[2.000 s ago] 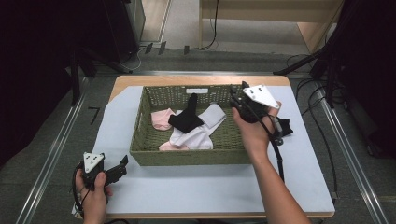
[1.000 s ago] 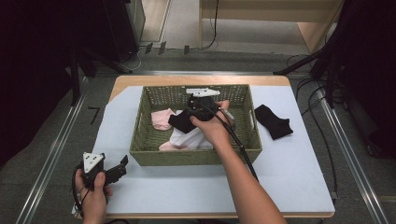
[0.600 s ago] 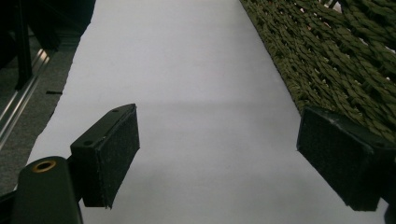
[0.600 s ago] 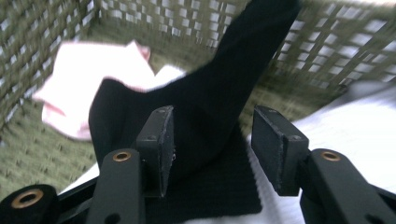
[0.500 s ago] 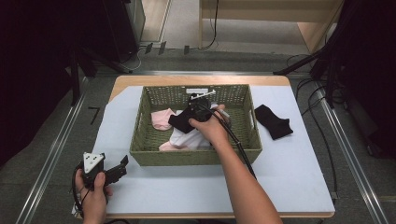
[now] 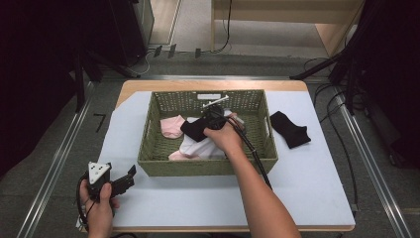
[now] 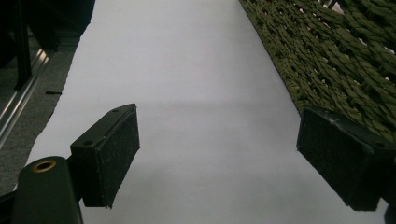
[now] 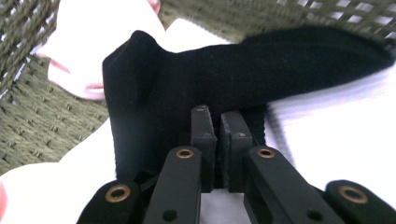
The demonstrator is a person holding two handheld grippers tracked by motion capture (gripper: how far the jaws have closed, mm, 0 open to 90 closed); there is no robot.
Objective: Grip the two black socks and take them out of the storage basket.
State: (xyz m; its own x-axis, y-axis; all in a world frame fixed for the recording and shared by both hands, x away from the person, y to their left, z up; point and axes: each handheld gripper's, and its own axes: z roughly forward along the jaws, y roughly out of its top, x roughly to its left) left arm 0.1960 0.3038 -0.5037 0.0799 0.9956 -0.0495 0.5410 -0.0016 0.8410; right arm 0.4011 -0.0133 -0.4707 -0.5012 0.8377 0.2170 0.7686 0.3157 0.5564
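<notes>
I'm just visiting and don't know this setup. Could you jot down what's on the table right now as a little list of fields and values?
Table: white-covered top
Basket: green woven basket, in the middle of the table
In basket: pink sock, white socks, black sock on top
Outside basket: second black sock, lying flat to the basket's right
Right gripper: inside the basket, jaws pinched on the black sock's edge
Left gripper: jaws apart, holding nothing, near the basket's front left corner
</notes>
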